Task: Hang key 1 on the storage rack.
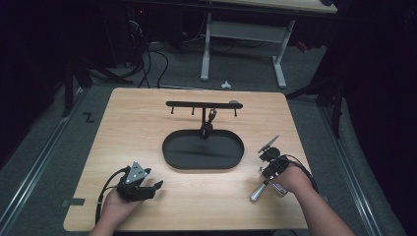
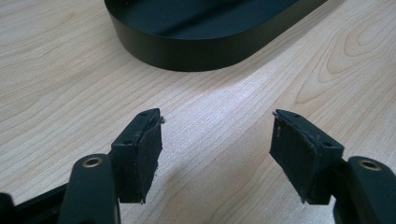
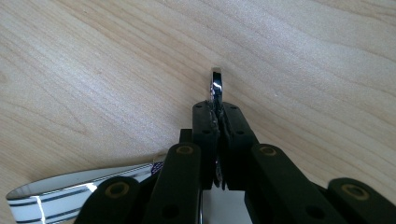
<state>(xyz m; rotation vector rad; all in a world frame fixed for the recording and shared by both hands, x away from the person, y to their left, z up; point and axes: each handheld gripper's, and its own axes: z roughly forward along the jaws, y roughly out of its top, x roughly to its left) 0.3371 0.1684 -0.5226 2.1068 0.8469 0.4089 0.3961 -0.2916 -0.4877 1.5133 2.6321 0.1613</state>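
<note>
The right gripper [image 3: 218, 112] pinches the shiny tool's [image 3: 216, 84] thin end; lift level toward the rack [image 1: 203, 104]. Left gripper [image 2: 217, 135] gapes, idle.

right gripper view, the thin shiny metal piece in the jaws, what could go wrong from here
1. The right gripper pinches the thin shiny metal piece only by its edge, so it could twist or slip out.
2. A striped white strap trails under the jaws; it might snag or drag on the wooden table.
3. The black hook rack stands behind the black oval tray, so a reach toward it could knock the stand.
</note>
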